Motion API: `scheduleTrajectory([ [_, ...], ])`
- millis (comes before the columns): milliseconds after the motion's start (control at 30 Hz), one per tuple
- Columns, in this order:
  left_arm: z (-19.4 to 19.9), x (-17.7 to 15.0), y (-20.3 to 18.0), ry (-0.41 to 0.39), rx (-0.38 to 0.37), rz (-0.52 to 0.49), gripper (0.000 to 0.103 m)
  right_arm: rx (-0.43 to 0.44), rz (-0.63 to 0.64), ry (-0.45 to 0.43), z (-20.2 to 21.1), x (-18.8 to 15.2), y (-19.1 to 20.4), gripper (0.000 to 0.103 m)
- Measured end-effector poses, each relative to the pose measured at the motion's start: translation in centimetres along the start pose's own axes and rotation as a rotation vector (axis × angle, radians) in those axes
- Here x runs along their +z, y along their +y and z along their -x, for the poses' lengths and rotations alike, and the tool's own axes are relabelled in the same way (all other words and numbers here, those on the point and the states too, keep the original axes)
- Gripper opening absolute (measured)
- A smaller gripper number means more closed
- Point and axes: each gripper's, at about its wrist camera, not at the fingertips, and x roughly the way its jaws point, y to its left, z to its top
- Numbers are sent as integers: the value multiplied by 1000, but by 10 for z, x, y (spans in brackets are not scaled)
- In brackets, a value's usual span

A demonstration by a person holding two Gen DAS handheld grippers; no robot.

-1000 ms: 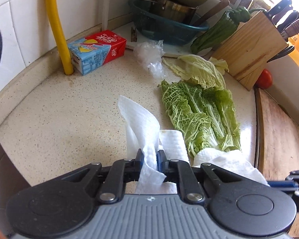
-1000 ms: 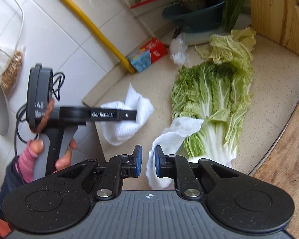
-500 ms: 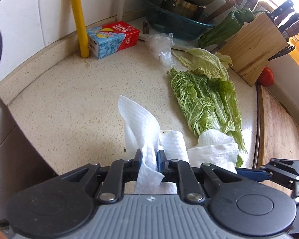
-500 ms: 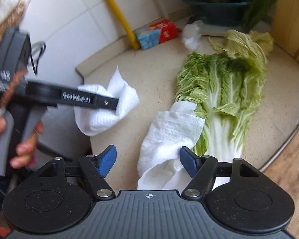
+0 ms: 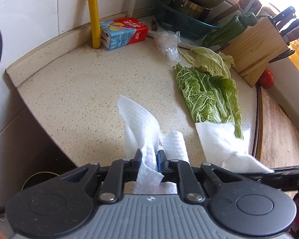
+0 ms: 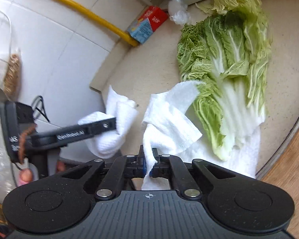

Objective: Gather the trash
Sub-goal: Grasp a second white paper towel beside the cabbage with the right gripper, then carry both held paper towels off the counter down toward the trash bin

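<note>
**Two paper towels gripped, more trash left on the counter**

Looking through the left wrist camera, I see my left gripper (image 5: 149, 158) clamped on a crumpled paper towel (image 5: 141, 123) that stands up toward 12 o'clock. At 3 o'clock a second paper towel (image 5: 219, 141) lies over the stems of the cabbage leaves (image 5: 209, 91). Up at 12 o'clock a juice carton (image 5: 123, 32) and a clear plastic wrapper (image 5: 168, 41) sit untouched on the countertop (image 5: 79, 91).

From the right wrist camera, my right gripper (image 6: 148, 162) has just closed and now pinches an edge of that second towel, which trails toward 1 o'clock onto the cabbage. I judge the job barely begun: two towels in hand, nothing binned, carton and wrapper still to fetch.
</note>
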Motion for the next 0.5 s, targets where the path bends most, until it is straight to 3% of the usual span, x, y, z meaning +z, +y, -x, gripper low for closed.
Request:
scheduleTrajectory([
  [167,13,-3,-5,-21,2,-12,11,181,-98,-80,19,10,-7,5],
  [500,66,4,-23,-166,-57,43,10,412,-15,-179,65,31,31,5],
])
